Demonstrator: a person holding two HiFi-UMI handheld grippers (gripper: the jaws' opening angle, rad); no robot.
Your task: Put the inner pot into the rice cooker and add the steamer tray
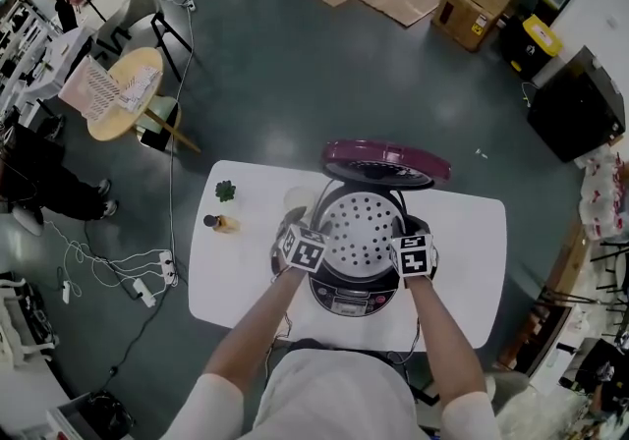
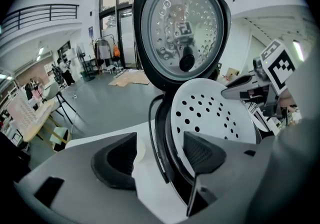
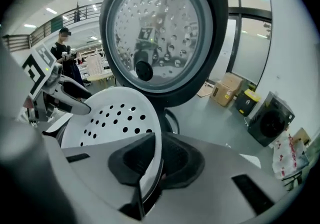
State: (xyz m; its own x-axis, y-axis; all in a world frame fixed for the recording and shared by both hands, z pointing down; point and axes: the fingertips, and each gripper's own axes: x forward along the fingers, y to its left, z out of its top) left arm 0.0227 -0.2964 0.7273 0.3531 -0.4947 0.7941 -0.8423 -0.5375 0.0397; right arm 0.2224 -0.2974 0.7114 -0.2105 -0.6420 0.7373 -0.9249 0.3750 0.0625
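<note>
Only right gripper (image 3: 146, 164) pinches steamer tray (image 3: 112, 113); left gripper (image 2: 159, 155) jaws gape.

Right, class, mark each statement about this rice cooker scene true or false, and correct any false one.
1. The lid of the rice cooker is closed. False: it stands open.
2. The right gripper is shut on the rim of the steamer tray. True.
3. The left gripper has its jaws pressed together. False: they stand apart.
4. A small plant stands on the table, apart from the rice cooker. True.
</note>
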